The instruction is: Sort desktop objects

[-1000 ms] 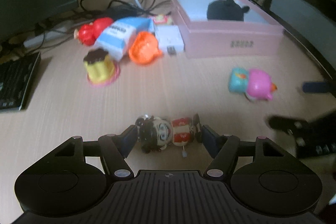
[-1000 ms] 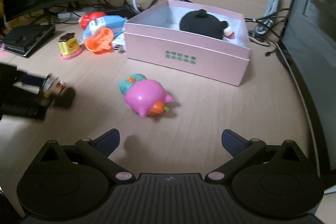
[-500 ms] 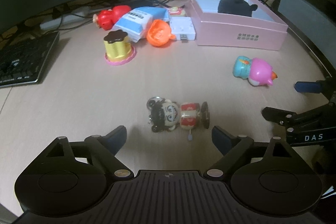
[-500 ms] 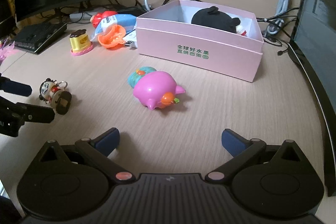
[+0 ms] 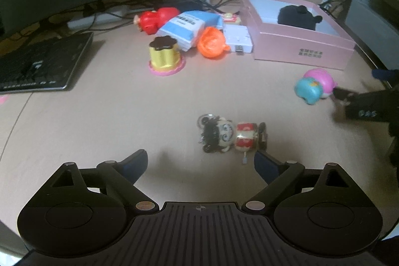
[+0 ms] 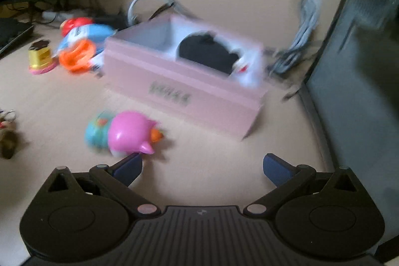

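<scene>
A small black-haired doll keychain (image 5: 230, 136) lies on the wooden desk just ahead of my open, empty left gripper (image 5: 200, 165). A pink and teal toy (image 6: 124, 133) lies in front of the pink box (image 6: 184, 91), just ahead of the left fingertip of my open, empty right gripper (image 6: 202, 167). It also shows in the left wrist view (image 5: 315, 85), with the right gripper (image 5: 366, 101) beside it. The pink box (image 5: 299, 41) holds a black plush (image 5: 298, 16).
A yellow pudding toy (image 5: 164, 56), an orange toy (image 5: 212, 43), a blue-white packet (image 5: 190, 26), a red toy (image 5: 154, 20) and a white adapter (image 5: 237, 38) cluster left of the box. A keyboard (image 5: 40, 64) lies far left. Cables and a monitor stand behind.
My left gripper opened, let go of the doll and pulled back. My right gripper moved forward towards the pink toy, and its view is now blurred.
</scene>
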The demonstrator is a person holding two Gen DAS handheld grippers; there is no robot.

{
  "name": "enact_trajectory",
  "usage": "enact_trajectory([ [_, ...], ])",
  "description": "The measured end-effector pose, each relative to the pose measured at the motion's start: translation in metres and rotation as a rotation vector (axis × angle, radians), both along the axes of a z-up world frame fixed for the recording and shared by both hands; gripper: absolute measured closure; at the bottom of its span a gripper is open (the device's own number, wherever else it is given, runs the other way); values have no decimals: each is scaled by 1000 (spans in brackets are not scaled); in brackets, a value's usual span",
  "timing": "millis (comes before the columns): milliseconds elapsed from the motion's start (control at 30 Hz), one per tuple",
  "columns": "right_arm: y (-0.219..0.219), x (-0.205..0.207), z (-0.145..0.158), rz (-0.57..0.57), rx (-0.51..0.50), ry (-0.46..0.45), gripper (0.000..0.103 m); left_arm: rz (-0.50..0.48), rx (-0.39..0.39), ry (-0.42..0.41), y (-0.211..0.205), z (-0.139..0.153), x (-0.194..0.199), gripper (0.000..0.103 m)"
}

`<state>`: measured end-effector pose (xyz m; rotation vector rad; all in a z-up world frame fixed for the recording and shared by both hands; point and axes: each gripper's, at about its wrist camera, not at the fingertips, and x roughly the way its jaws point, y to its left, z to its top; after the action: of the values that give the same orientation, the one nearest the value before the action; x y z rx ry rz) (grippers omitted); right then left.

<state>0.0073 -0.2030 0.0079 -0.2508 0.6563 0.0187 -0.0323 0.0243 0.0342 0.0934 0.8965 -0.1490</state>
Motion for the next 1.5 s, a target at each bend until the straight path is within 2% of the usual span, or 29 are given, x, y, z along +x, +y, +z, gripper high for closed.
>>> enact_trajectory([
  [133, 3, 0, 10, 117, 167, 39, 0, 29, -2, 7, 8, 0, -3, 7],
  [333, 30, 15, 1, 205, 177, 59, 1, 53, -1, 8, 16, 1, -9, 7],
  [367, 32, 19, -2, 207, 182, 71, 3, 58, -2, 8, 17, 1, -10, 7],
  [433, 30, 30, -8, 201, 208, 122, 26, 59, -6, 6, 20, 3, -13, 7],
  [467, 28, 33, -10, 190, 223, 146, 30, 55, -10, 4, 21, 3, -14, 7],
  [533, 22, 34, -7, 167, 254, 149, 30, 35, -24, -1, 20, 5, -15, 6],
  [667, 17, 19, 5, 174, 254, 120, 30, -47, -46, -4, 3, 5, -9, 6],
  [767, 19, 8, 16, 187, 251, 108, 30, -84, -30, -23, -17, 2, 2, 6],
  [833, 19, 0, 24, 193, 251, 99, 30, -73, 0, -21, -27, -4, 12, 6],
  [933, 16, -11, 35, 194, 251, 96, 30, -64, -3, 7, -34, -12, 25, 19],
  [1000, 11, -17, 41, 188, 252, 99, 30, -69, -9, 27, -38, -16, 31, 31],
  [1100, 1, -27, 51, 174, 251, 93, 31, -92, -4, 14, -43, -14, 30, 33],
  [1167, -8, -32, 63, 161, 261, 81, 31, -120, -21, -9, -46, -5, 26, 33],
  [1267, -25, -37, 92, 125, 287, 23, 31, -168, -57, -70, -51, 24, 25, 33],
  [1400, -47, -48, 141, 67, 299, -133, 31, -206, -103, -236, -57, 76, 40, 33],
  [1500, -56, -54, 162, 22, 299, -208, 31, -232, -114, -334, -69, 103, 66, 33],
])
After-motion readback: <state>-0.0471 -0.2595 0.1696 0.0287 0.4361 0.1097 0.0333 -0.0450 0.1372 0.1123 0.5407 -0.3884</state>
